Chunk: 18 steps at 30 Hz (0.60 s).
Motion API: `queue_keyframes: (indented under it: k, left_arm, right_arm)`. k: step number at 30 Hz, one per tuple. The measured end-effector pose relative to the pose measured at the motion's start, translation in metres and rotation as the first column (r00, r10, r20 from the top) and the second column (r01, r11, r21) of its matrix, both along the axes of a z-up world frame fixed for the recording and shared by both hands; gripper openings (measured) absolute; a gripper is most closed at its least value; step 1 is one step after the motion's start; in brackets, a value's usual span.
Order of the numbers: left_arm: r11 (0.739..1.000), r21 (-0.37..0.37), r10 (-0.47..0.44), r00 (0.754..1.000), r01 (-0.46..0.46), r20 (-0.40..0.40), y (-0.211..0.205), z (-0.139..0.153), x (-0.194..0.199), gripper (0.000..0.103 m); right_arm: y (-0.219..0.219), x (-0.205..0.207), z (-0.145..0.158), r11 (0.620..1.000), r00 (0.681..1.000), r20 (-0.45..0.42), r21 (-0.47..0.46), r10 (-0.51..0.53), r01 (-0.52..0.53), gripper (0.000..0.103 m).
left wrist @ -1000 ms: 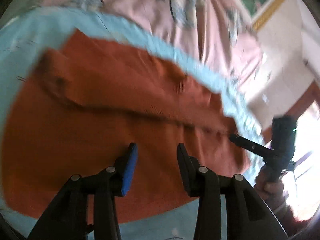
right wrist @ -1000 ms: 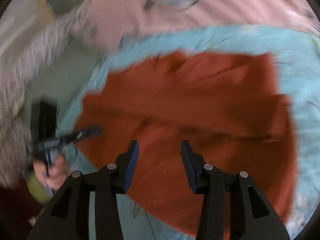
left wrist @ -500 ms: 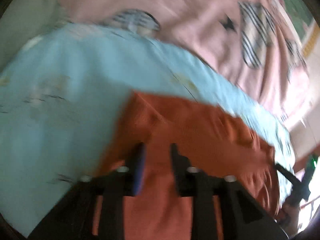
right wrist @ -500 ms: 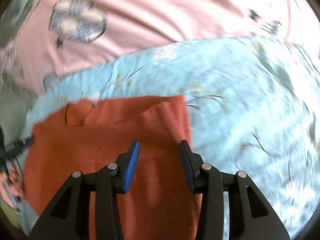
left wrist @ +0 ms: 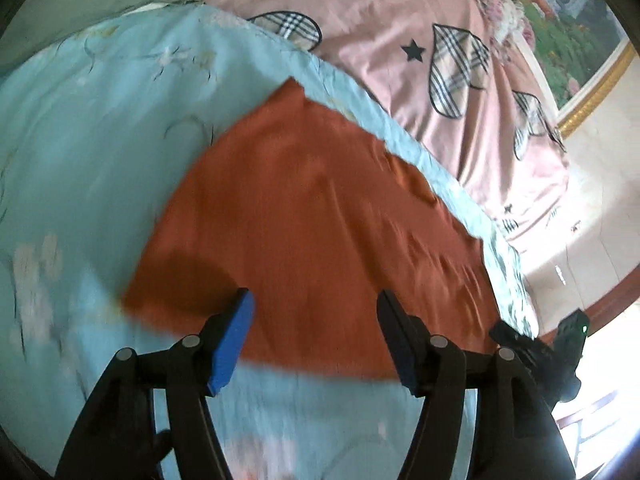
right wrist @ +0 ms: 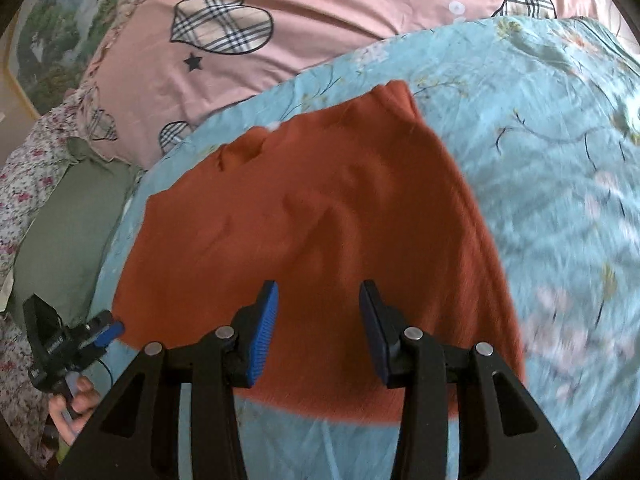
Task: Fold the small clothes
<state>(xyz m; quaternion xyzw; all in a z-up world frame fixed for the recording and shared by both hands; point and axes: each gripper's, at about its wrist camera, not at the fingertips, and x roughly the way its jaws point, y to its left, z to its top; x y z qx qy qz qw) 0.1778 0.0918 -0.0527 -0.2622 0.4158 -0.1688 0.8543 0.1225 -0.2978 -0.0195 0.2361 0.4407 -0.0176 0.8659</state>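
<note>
A rust-orange garment (left wrist: 320, 216) lies folded flat on a light blue floral sheet (left wrist: 88, 152); it also shows in the right wrist view (right wrist: 304, 224). My left gripper (left wrist: 316, 336) is open and empty, above the garment's near edge. My right gripper (right wrist: 318, 328) is open and empty, above the garment's near edge on the other side. Each gripper shows in the other's view: the right one at the garment's right corner (left wrist: 536, 348), the left one at its left corner (right wrist: 80, 336).
A pink quilt with plaid hearts (right wrist: 280, 20) lies beyond the blue sheet (right wrist: 560, 160). A grey-green pillow (right wrist: 68, 224) sits at the left of the right wrist view. A framed picture (left wrist: 560, 20) and pale floor (left wrist: 592, 216) are at the right.
Both grippers have drawn back toward the garment's near edge, and the left jaws have opened wider. The garment now lies as a smaller, flatter folded shape.
</note>
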Motion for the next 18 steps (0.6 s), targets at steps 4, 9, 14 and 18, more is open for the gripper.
queue_keyframes:
  k: [4, 9, 14, 18]
  left_arm:
    - [1.000, -0.031, 0.000, 1.000, -0.001, -0.018, -0.003, -0.005, -0.028, 0.068]
    - [0.999, -0.037, 0.036, 0.999, -0.037, -0.033, -0.008, -0.014, -0.041, 0.075]
    - [0.998, -0.034, 0.046, 0.997, -0.048, -0.061, -0.012, -0.025, -0.032, 0.076]
    - [0.996, -0.041, 0.080, 0.995, -0.083, -0.060, -0.008, -0.027, -0.019, 0.076]
  right_arm:
    - [0.010, -0.016, 0.000, 0.999, 1.000, 0.007, 0.039, -0.002, 0.001, 0.044]
    - [0.024, -0.025, -0.003, 0.996, 1.000, 0.014, 0.086, 0.020, -0.021, 0.046]
    - [0.033, -0.027, 0.000, 0.995, 0.999, 0.018, 0.095, 0.041, -0.042, 0.049]
    - [0.031, -0.028, 0.002, 0.994, 0.999, 0.028, 0.105, 0.034, -0.037, 0.051]
